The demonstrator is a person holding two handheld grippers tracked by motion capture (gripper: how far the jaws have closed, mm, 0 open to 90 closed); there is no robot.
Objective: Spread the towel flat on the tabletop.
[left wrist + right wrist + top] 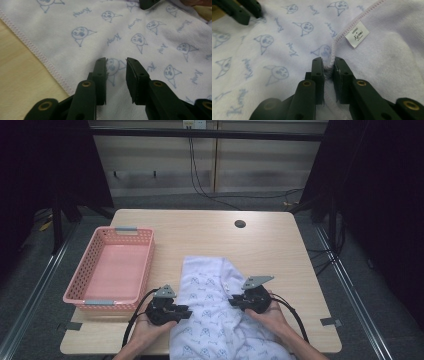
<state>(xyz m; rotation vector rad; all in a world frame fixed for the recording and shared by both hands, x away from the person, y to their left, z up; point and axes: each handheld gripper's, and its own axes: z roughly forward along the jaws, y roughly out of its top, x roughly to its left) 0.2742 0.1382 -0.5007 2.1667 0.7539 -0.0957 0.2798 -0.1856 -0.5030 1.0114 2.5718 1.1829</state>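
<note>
- Right gripper (327,65): clenched on the printed towel's (210,320) stitched hem (331,58); keep your bite behind the stitching.
- Left gripper (116,67): released over flat print; you should seat cloth between the jaws before clamping.

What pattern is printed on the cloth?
The white cloth has small blue cat faces and words, clearest in the left gripper view.

One towel (215,315), one pink basket (89,277), one table (200,232), and two hand-held grippers: left (187,312), right (233,303).

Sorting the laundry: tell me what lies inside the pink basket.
The pink basket shows only its bare pink floor; its near wall hides the strip just behind it. The printed cloth lies beside it.
</note>
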